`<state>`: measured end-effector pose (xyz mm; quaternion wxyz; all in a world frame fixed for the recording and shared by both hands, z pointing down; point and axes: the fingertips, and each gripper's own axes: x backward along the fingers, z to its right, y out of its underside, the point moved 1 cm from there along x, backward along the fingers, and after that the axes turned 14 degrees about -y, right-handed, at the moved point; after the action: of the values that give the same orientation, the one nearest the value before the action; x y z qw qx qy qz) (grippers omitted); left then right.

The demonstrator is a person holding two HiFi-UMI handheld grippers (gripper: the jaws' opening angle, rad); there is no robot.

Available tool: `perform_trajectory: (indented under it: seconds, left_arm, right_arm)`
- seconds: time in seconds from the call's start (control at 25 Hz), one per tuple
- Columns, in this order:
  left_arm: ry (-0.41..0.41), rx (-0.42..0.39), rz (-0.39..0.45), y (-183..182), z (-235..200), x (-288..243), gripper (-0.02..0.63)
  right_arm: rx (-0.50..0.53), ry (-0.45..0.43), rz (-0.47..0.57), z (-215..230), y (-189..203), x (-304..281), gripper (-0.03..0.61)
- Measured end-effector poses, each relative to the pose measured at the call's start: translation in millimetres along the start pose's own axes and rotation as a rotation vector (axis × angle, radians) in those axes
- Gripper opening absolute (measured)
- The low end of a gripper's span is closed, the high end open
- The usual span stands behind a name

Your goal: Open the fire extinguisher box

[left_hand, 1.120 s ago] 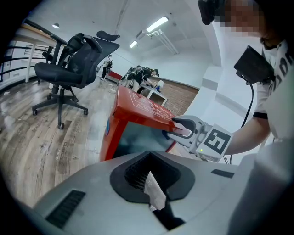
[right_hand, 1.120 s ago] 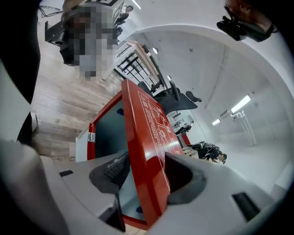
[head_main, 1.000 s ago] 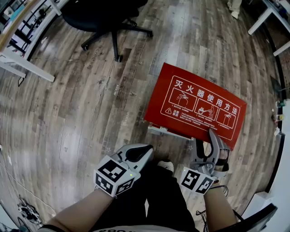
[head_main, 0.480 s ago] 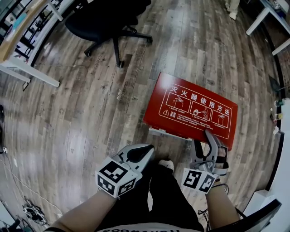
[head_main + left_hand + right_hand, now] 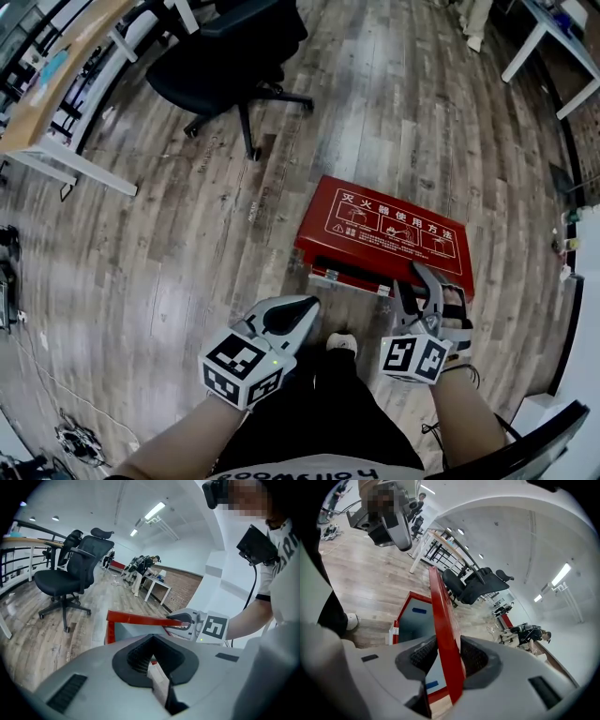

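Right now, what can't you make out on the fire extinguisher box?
- Contents of the fire extinguisher box: in the head view the raised red lid covers them; the right gripper view shows only a grey inner panel.
- Box's far side: head view, behind the lid.
- Small instruction print on the lid: head view, too small to read.

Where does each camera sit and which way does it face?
Head view: on the head, steeply down at floor and red lid; forearms, legs, left gripper, right gripper show.
Left gripper view: on the left gripper, along its shut jaws towards the lid's edge and a chair; torso shows.
Right gripper view: on the right gripper, along jaws that have just been closing, now clamped on the lid; a shoe shows.
Shared: the lid in all; the right gripper in the first two.
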<state>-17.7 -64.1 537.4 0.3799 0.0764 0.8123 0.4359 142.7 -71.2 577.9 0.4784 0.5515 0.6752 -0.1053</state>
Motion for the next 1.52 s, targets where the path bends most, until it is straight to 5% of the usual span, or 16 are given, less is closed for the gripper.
perform_trajectory:
  seconds: [0.52,1.2,1.52]
  left_arm:
    - [-0.043,0.026,-0.020,-27,15,29,0.006]
    - [-0.124,0.057,0.072,-112,18,28,0.006]
    - [-0.067,0.040,0.031,-123,1,14,0.006]
  right_arm:
    - [-0.037,-0.115,-0.038,11,-4,6,0.149]
    - [-0.180,-0.361,-0.055,44,-10,10,0.151]
    - [-0.216,-0.429,-0.103,54,-15,8,0.152]
